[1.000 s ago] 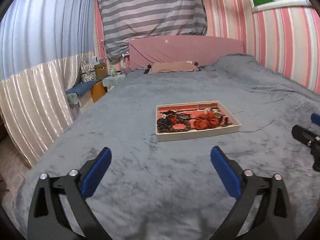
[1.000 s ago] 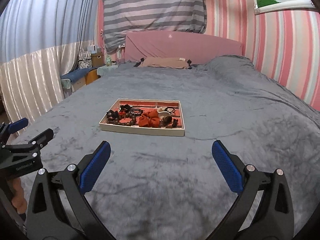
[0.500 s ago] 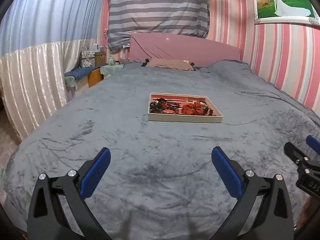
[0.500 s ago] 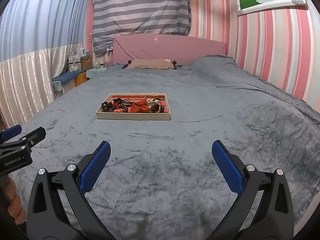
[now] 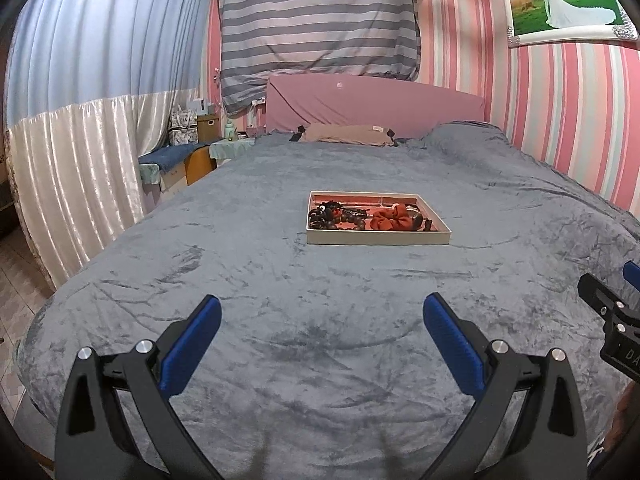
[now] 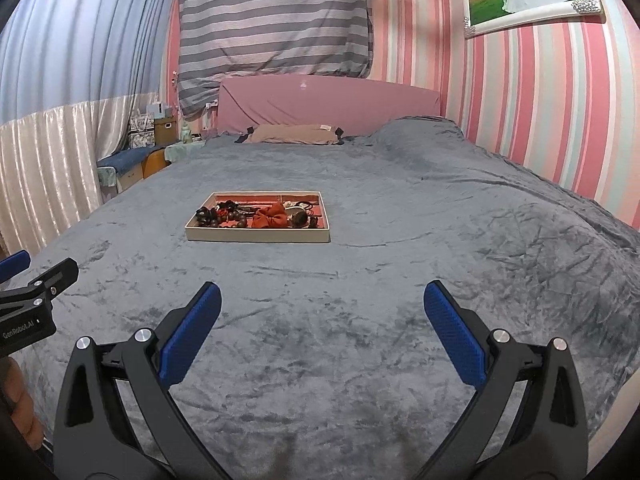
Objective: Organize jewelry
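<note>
While both grippers are held low over the near end of the bed (image 5: 240,264), nothing is gripped by either. Left gripper (image 5: 322,320) is seen with jaws spread wide, blue pads (image 5: 188,348) well apart, only grey blanket between them. Right gripper (image 6: 322,308) is likewise spread wide, empty, blue pads (image 6: 454,336) over bare blanket. Each gripper is caught at the edge of the other's view: the right one at far right of the left view, the left one at far left of the right view, with part of a hand (image 6: 18,404) seen below it.

Jewelry is kept in a shallow tray (image 5: 378,237) laid flat on the blanket at mid-bed, well apart from both grippers and ahead of them. Tray is pale outside, red-lined inside. A red scrunchie (image 5: 390,219) is seen near the tray's middle; dark beads (image 5: 336,220) are piled in the left part, touching each other. Smaller dark pieces lie to the right of the scrunchie; too small to be told apart. In the right view the same tray (image 6: 256,236) sits left of centre.

A tan pillow (image 5: 346,135) is laid at the head of the bed against a pink headboard (image 5: 372,106). A striped cloth (image 5: 316,20) is hung above it. A framed photo (image 5: 568,4) is hung on the striped pink wall at right. Curtains (image 5: 80,120) are seen at left.
</note>
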